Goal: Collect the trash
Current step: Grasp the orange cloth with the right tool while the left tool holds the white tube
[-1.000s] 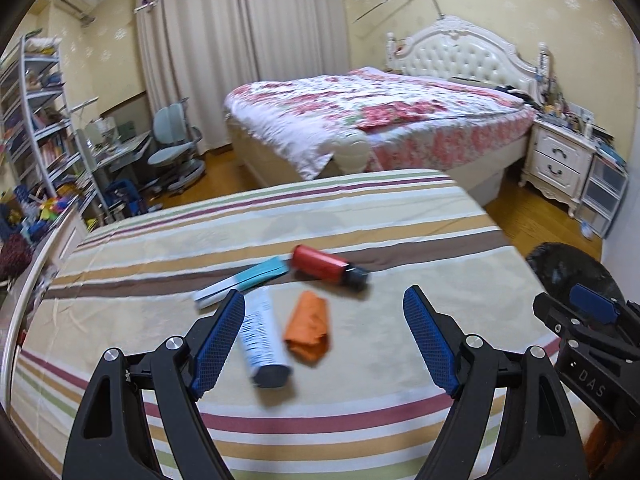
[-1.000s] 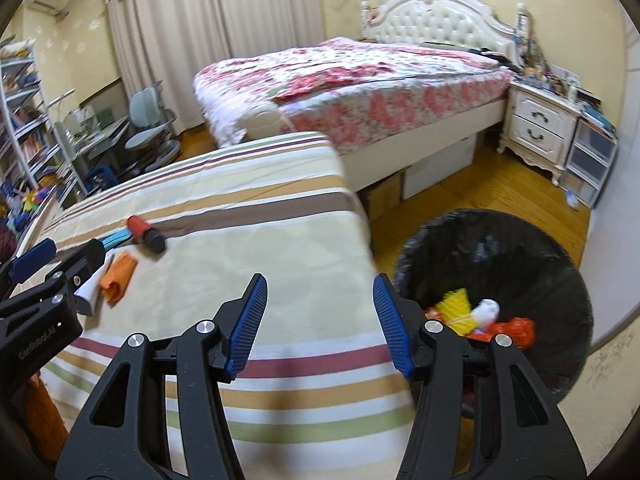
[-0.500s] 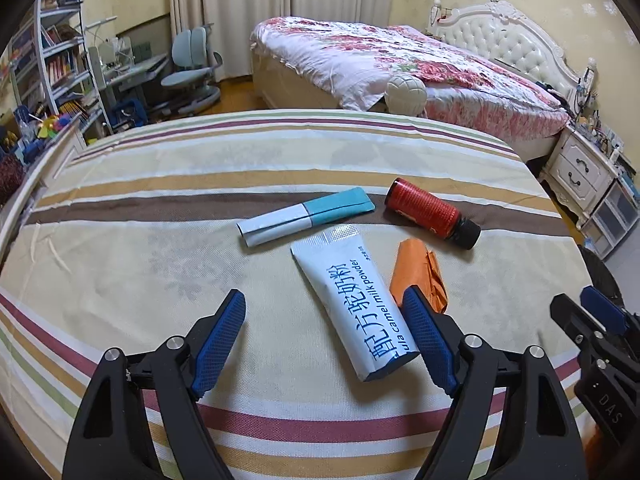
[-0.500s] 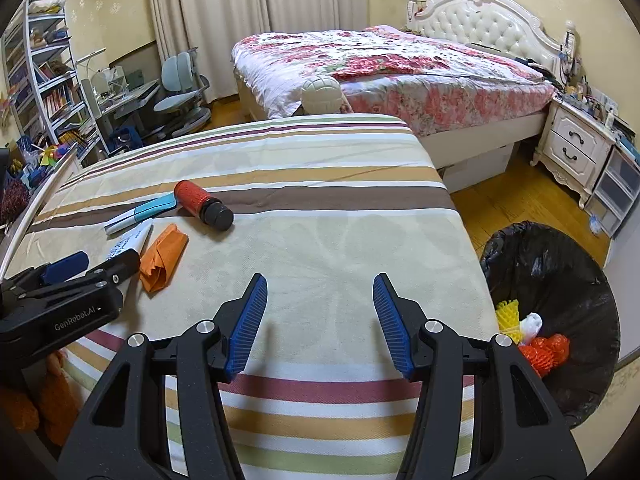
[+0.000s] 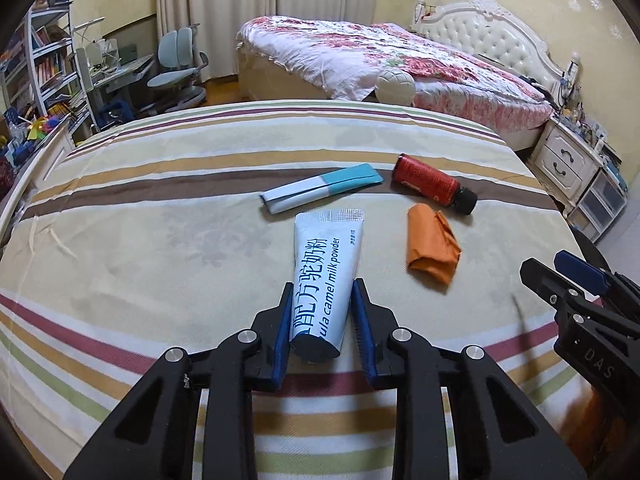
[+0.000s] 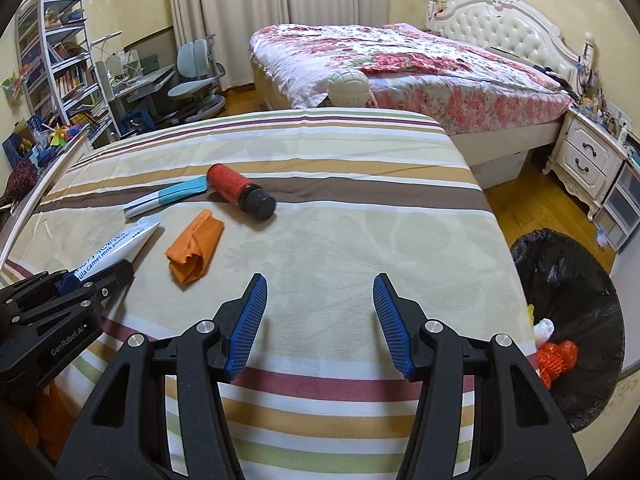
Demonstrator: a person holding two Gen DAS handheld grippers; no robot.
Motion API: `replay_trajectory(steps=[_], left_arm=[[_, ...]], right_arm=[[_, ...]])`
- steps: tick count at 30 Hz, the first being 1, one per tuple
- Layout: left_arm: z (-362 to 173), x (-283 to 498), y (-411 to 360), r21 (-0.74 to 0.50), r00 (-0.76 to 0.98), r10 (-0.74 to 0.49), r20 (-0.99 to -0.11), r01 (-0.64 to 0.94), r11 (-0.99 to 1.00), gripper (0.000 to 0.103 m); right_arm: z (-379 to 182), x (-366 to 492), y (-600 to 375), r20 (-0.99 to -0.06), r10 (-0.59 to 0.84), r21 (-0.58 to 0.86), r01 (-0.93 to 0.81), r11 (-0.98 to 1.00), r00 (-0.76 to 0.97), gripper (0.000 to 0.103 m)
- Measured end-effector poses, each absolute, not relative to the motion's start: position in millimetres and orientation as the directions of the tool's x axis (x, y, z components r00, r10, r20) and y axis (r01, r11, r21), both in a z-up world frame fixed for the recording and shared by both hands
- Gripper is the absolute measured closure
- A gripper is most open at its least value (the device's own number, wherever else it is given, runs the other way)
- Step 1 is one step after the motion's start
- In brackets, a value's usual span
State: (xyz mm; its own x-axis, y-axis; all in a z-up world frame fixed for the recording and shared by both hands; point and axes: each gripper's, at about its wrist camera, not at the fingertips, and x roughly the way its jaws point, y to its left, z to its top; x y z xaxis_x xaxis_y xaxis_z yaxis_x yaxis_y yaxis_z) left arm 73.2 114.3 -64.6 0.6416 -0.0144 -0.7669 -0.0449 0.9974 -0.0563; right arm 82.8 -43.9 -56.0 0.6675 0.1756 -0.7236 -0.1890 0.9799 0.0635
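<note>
- Left gripper (image 5: 320, 300) closing its blue jaws around the capped end of a white camel-milk-powder tube (image 5: 326, 264) that lies on the striped bedcover (image 5: 160, 240); the tube sits between the pads, which look to be touching its sides, though a firm pinch cannot be confirmed.
- Right gripper (image 6: 318, 312) hovers over bare cover with its jaws standing moderately apart and nothing between them.
- Step in hand, by the look of it: the pick-up of one piece of trash. Three more pieces wait beyond the tube: a folded white-and-teal packet (image 5: 320, 192), a red bottle with a black cap (image 5: 434, 184) lying on its side, and a crumpled orange wrapper (image 5: 432, 248) just beside the tube.
- Next move likely calls for finishing the squeeze, lifting the tube clear without dragging the orange wrapper, and carrying it off the bed's edge to the bin.
- Only the right wrist view shows that bin: a black-lined trash bin (image 6: 576, 280) on the wooden floor beside the bed, with white, yellow and orange-red scraps already inside.
- Only the left wrist view shows the pads flanking the tube; from the right, the left gripper hides the tube's capped end.
</note>
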Motion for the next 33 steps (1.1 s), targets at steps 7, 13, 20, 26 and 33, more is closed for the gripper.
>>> replay_trajectory(steps=[7,13,20,26,33], left_arm=[[-64.3,63.4,145.0,-0.039,0.642,0.038,-0.766,-0.106,0.994,0.074],[-65.2,62.4,165.3,-0.054,0.64,0.051,-0.767,-0.143,0.988,0.074],[-66.7,63.5,171.0,-0.055,0.643,0.054,-0.764,-0.148,0.987,0.074],[-68.3,62.3,170.7,-0.064,0.645,0.042,-0.763,-0.141,0.988,0.074],[-67.4,61.6,171.7,-0.071,0.648,0.031,-0.761,-0.131,0.989,0.074]], right_arm=[[-57.3,73.6,-10.9,-0.734,0.218,0.046,-0.273,0.961,0.643,0.047],[-61.2,75.2,18.9,-0.758,0.247,0.037,-0.338,0.94,0.604,0.046],[-64.0,91.2,41.8,-0.771,0.248,0.04,-0.344,0.938,0.586,0.045],[-64.5,106.0,49.6,-0.772,0.223,0.035,-0.311,0.95,0.595,0.052],[-63.8,105.2,42.7,-0.77,0.204,0.013,-0.306,0.952,0.604,0.069]])
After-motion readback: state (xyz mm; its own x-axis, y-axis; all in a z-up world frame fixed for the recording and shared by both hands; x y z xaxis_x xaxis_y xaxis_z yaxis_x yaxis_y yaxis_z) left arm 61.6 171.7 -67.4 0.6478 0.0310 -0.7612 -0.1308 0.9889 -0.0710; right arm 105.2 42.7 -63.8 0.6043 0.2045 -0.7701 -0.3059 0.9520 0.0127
